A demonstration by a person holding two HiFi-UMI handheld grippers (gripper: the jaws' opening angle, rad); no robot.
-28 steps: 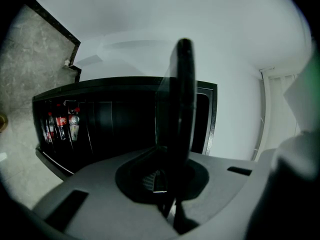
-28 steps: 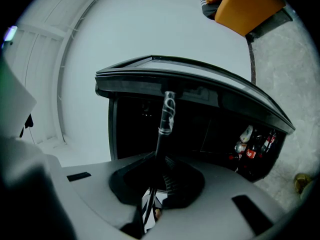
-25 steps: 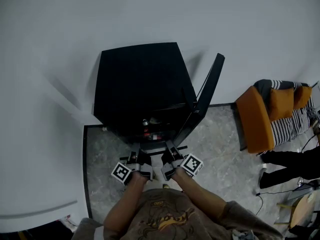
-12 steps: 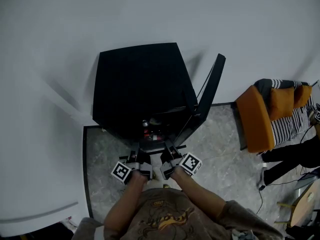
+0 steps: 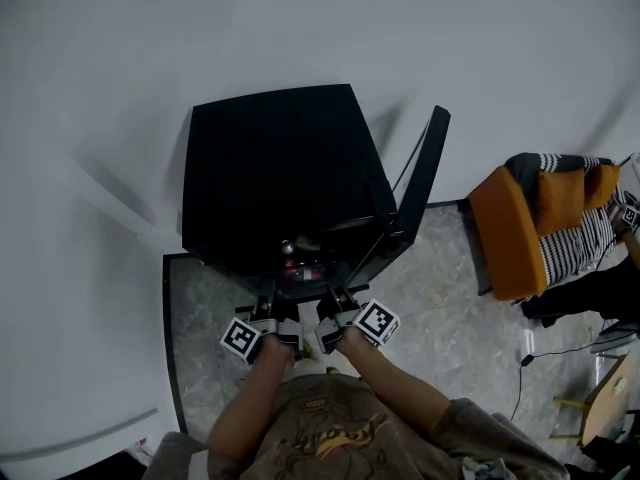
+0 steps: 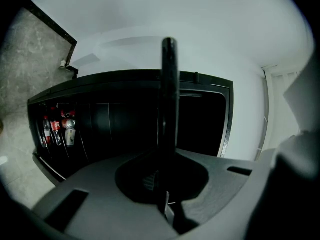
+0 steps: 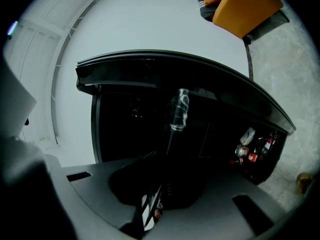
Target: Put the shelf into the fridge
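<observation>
The shelf [image 6: 168, 99] is gripped at its near edge by both grippers. The left gripper [image 5: 264, 308] is clenched on it, and so is the right gripper [image 5: 334, 303] (in each gripper view the shelf is seen edge-on, a thin dark strip between the jaws). It is held low, just in front of the open fridge [image 5: 275, 168]; how far it reaches inside cannot be told. The door [image 5: 420, 183] is swung out to the right. Bottles [image 6: 57, 129] are seen inside the fridge. An orange seat [image 5: 515, 233] is seen at the right.
</observation>
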